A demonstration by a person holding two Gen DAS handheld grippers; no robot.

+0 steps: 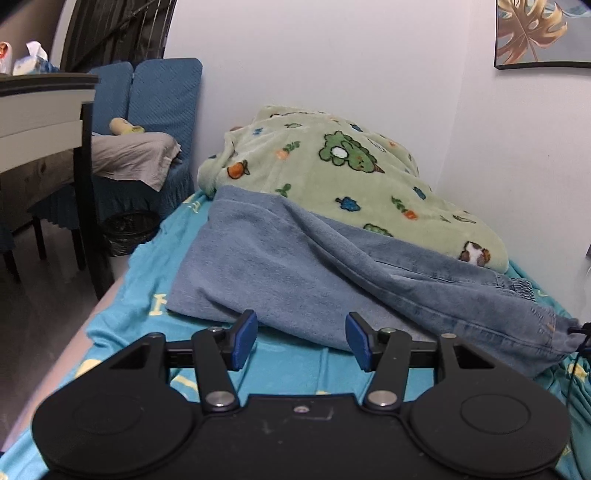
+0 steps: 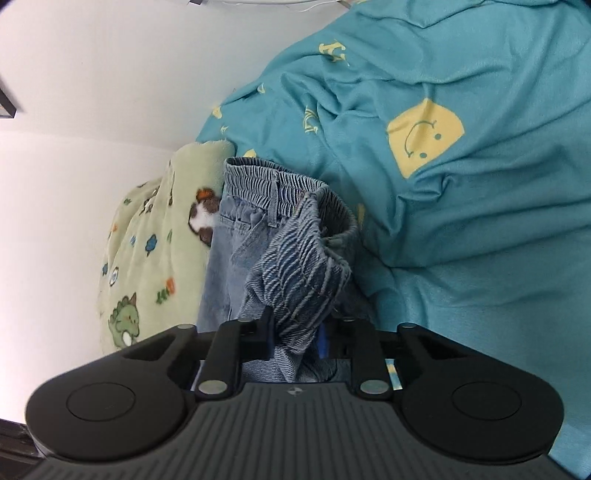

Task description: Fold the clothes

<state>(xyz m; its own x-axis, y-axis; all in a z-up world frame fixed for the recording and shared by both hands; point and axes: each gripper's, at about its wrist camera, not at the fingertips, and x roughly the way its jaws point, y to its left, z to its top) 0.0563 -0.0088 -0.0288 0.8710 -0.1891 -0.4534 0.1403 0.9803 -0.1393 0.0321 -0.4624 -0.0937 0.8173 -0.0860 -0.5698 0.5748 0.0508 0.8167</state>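
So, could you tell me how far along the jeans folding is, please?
Done: the jeans look doubled over on the bed sheet. In hand: the right gripper pinches the elastic waistband. Left: the open left gripper holds nothing; further folds remain.

Ahead of me lie a green fleece cartoon-print blanket [image 1: 332,173], a teal smiley-print bedsheet [image 2: 480,221], blue-covered chairs [image 1: 162,99] and a framed gold-leaf picture [image 1: 539,33].

Both views are evenly and softly lit. The white wall [image 2: 66,221] left of the fingers is washed out by glare. Straight edges are bowed by fisheye distortion; slight blur is seen throughout.
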